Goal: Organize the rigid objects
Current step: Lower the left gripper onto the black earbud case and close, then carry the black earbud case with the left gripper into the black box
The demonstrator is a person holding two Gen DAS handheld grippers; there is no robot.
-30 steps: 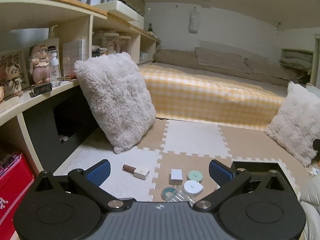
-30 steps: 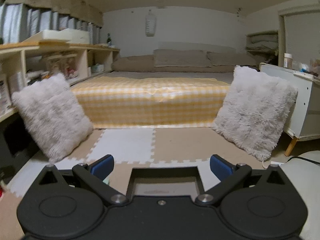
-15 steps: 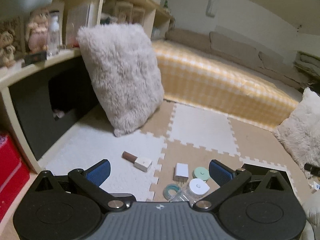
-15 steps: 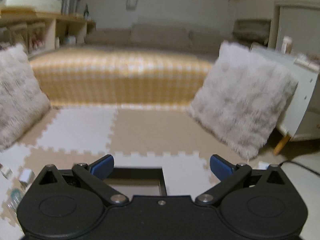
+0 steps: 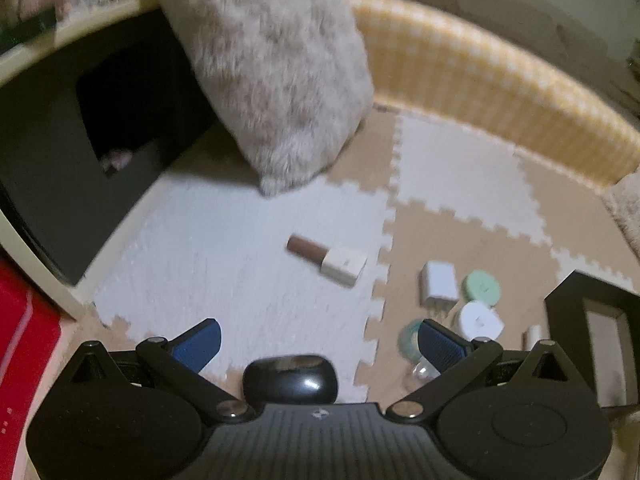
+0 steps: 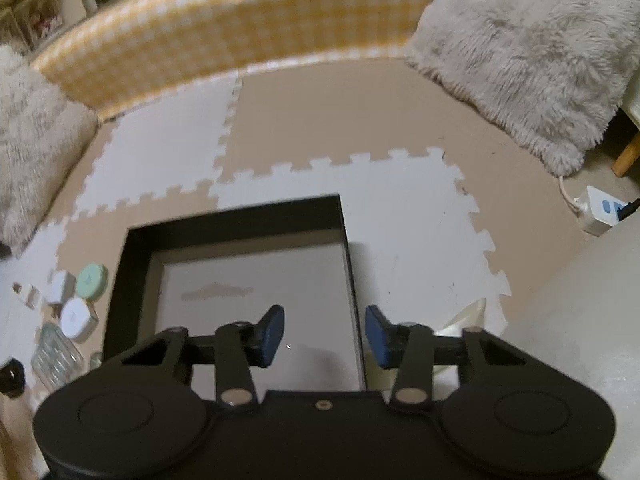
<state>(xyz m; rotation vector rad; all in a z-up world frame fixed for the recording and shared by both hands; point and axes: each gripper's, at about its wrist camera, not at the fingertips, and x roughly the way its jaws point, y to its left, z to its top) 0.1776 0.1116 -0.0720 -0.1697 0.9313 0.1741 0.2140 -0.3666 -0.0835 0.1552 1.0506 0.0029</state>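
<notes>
Small objects lie on the foam floor mat: a brown-and-white tube (image 5: 326, 258), a white charger (image 5: 439, 285), a green round case (image 5: 482, 287), a white rounded case (image 5: 479, 320), a teal ring (image 5: 408, 340) and a black oval case (image 5: 290, 378) close below my left gripper (image 5: 320, 342), which is open and empty above them. A black open box (image 6: 236, 216) with a pale bottom lies to their right. My right gripper (image 6: 325, 334) is part closed and empty, its fingers straddling the box's right wall. A clear ribbed container (image 6: 56, 354) lies left of the box.
A fluffy grey pillow (image 5: 272, 60) leans against the shelf unit on the left, another pillow (image 6: 532, 48) on the right. The yellow checked mattress (image 6: 240, 28) runs along the back. A white power strip (image 6: 600, 208) lies at the right. A red bin (image 5: 24, 332) stands at the far left.
Both grippers have tilted down toward the floor and moved forward. The right gripper's fingers have narrowed from wide open. The black oval case has come into the left view.
</notes>
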